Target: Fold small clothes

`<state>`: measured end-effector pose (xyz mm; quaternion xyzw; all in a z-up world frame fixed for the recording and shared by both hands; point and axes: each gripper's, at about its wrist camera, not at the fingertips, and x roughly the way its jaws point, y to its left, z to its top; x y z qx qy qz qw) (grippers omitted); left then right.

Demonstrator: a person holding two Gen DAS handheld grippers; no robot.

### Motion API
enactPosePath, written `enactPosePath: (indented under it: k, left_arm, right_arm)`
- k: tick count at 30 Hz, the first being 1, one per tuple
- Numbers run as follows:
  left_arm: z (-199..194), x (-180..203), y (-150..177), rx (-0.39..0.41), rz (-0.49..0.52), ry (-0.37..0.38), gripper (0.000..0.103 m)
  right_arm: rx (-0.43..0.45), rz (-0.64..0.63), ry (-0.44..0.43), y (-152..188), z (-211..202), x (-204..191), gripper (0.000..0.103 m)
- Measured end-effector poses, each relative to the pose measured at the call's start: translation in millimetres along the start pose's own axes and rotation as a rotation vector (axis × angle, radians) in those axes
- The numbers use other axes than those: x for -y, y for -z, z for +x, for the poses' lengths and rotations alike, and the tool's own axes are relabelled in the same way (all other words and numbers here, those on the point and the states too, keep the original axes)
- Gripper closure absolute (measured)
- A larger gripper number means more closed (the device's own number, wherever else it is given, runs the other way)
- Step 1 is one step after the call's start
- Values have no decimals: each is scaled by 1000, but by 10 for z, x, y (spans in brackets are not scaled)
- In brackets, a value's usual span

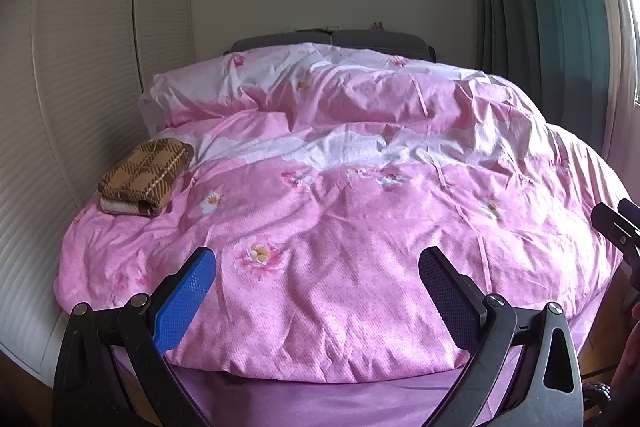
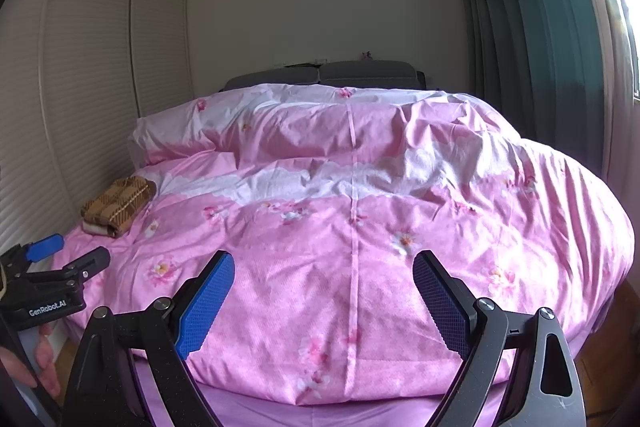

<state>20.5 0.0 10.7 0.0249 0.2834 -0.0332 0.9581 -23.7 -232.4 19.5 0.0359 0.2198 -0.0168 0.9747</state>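
Note:
A folded brown plaid garment (image 1: 146, 177) lies at the left side of the bed on the pink floral duvet (image 1: 340, 211); the right wrist view shows the same garment (image 2: 118, 205) far left. My left gripper (image 1: 318, 263) hovers above the near end of the duvet, open, with nothing between its blue pads. My right gripper (image 2: 324, 267) is also open and empty over the duvet's near end. In the right wrist view the left gripper (image 2: 70, 251) appears at the left edge, held by a hand (image 2: 44, 367). Part of the right gripper (image 1: 618, 227) shows at the right edge of the left wrist view.
Slatted wardrobe doors (image 1: 80, 87) run along the left of the bed. Green curtains (image 2: 532, 47) and a bright window stand at the right. A grey headboard (image 1: 332, 41) and white pillow (image 1: 188, 87) are at the far end. A purple sheet (image 1: 320, 403) shows at the bed's foot.

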Motion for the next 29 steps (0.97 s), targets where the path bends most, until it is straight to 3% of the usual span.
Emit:
enactPosePath:
  k: [9, 24, 29]
  left_arm:
    - [44, 12, 19, -21, 2, -15, 0]
    - [172, 29, 90, -86, -17, 36, 0]
    - [136, 63, 105, -58, 11, 26, 0]
  right_arm:
    - [-2, 5, 2, 7, 6, 4, 12]
    - [-7, 17, 6, 37, 7, -2, 12]
    - [-7, 17, 7, 53, 9, -11, 12]
